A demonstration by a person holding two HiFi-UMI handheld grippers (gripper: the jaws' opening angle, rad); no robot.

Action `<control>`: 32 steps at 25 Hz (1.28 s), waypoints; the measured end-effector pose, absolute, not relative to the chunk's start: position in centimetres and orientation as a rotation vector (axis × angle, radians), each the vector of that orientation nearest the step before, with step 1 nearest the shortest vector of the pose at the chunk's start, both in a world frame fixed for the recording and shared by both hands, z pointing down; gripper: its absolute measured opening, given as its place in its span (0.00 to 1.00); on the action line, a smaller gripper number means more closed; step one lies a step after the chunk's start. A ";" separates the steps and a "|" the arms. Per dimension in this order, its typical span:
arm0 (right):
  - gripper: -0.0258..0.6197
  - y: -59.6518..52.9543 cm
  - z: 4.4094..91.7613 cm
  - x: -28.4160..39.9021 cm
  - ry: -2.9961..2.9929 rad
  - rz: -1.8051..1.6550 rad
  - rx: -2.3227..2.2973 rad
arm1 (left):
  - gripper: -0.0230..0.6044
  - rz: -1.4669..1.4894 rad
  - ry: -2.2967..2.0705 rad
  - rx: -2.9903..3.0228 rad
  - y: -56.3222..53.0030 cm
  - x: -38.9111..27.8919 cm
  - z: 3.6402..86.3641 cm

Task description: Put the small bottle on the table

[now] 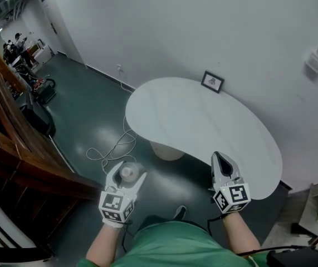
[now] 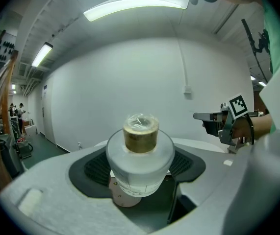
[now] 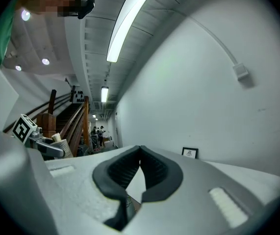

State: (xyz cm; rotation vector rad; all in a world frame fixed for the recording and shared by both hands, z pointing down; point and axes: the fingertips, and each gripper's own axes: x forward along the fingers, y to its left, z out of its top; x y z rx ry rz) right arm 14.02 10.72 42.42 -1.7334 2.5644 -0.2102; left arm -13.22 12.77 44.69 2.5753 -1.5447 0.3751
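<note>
My left gripper (image 1: pixel 128 174) is shut on a small clear bottle (image 1: pixel 128 173) with a tan cork-like cap, held over the dark floor just left of the table. In the left gripper view the small bottle (image 2: pixel 140 158) stands upright between the black pads, its cap (image 2: pixel 140 131) on top. The white kidney-shaped table (image 1: pixel 203 132) lies ahead and to the right. My right gripper (image 1: pixel 221 162) is shut with nothing in it, hovering over the table's near edge; its pads (image 3: pixel 154 173) meet at the tips. From the right gripper view, the left gripper (image 3: pixel 41 143) and the bottle (image 3: pixel 61 146) show at far left.
A small framed picture (image 1: pixel 213 82) stands at the table's far edge against the white wall. A white cable (image 1: pixel 111 149) loops on the floor near the table's base (image 1: pixel 166 150). A wooden stair rail (image 1: pixel 14 132) runs along the left. People stand far off down the corridor (image 1: pixel 11 43).
</note>
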 end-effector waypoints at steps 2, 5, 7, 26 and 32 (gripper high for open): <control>0.04 10.1 42.5 14.6 2.565 -0.213 -1.728 | 0.59 0.368 -1.549 2.563 12.1 -12.8 44.8; 0.04 9.3 42.8 15.6 2.560 -0.226 -1.731 | 0.59 0.366 -1.548 2.562 11.2 -12.0 44.7; 0.04 8.8 42.9 16.2 2.556 -0.234 -1.734 | 0.59 0.364 -1.549 2.570 10.6 -11.3 44.4; 0.04 -1.7 43.5 18.6 2.468 -0.233 -1.945 | 0.59 0.348 -1.415 2.651 -4.8 -10.2 45.9; 0.04 -7.7 43.7 17.5 2.417 -0.242 -2.059 | 0.59 0.355 -1.326 2.722 -13.1 -11.3 46.3</control>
